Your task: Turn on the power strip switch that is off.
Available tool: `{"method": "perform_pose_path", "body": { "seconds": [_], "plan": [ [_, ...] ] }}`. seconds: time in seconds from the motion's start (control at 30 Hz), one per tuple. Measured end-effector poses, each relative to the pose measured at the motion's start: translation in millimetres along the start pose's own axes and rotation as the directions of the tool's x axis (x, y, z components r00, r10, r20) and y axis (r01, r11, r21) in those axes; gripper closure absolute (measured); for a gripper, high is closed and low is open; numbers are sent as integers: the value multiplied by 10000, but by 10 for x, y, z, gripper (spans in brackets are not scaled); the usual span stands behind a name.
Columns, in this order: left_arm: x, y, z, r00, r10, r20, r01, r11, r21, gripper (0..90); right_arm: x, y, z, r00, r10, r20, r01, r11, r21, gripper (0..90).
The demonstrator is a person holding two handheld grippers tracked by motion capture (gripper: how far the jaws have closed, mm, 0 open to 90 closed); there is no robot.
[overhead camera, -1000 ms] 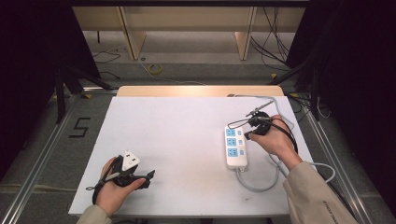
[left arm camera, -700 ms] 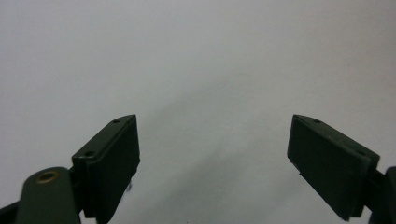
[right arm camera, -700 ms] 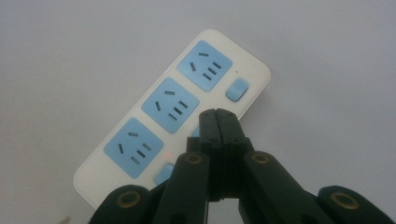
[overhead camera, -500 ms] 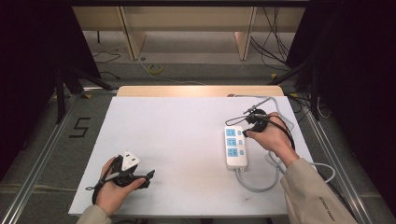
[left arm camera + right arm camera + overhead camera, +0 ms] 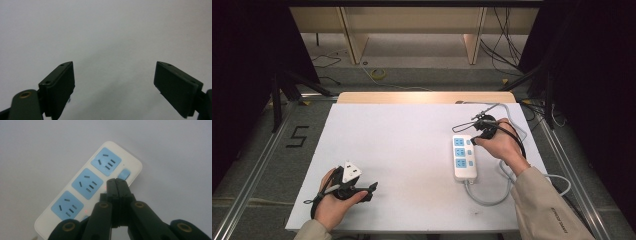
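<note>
A white power strip [image 5: 464, 159] with three blue sockets lies on the right half of the white table [image 5: 412, 150]. My right gripper [image 5: 473, 142] is shut with nothing between its jaws. Its tips point down at the strip's switch side. In the right gripper view the shut tips [image 5: 116, 181] sit just below the top blue switch [image 5: 124, 173], over the strip [image 5: 87, 182] beside the middle socket. Small red lights glow along that edge. Whether the tips touch the strip I cannot tell. My left gripper [image 5: 371, 189] rests open at the front left, and its jaws [image 5: 115, 80] stand wide over bare table.
The strip's grey cable [image 5: 492, 200] loops off its near end toward the front right edge. More cables [image 5: 512, 125] lie at the far right of the table. A wooden strip [image 5: 427, 97] borders the far edge. Metal rails [image 5: 257, 165] run along both sides.
The right hand has shifted only slightly over the strip's far end, its jaws still shut. The left hand has stayed where it was.
</note>
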State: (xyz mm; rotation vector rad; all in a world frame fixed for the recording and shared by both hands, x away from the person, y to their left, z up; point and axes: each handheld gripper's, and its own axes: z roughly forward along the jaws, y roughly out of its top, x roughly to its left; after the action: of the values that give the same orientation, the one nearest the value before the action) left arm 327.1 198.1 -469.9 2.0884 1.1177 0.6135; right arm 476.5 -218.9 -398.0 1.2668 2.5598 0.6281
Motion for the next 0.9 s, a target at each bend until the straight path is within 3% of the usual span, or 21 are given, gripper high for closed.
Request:
{"method": "perform_pose_path", "body": {
  "seconds": [0.9],
  "plan": [
    [4, -1, 0, 10000, 11, -5, -11, 10000, -11, 168, -77, 175, 107, 9998, 184, 87, -186, 9997, 166, 900]
  ]
}}
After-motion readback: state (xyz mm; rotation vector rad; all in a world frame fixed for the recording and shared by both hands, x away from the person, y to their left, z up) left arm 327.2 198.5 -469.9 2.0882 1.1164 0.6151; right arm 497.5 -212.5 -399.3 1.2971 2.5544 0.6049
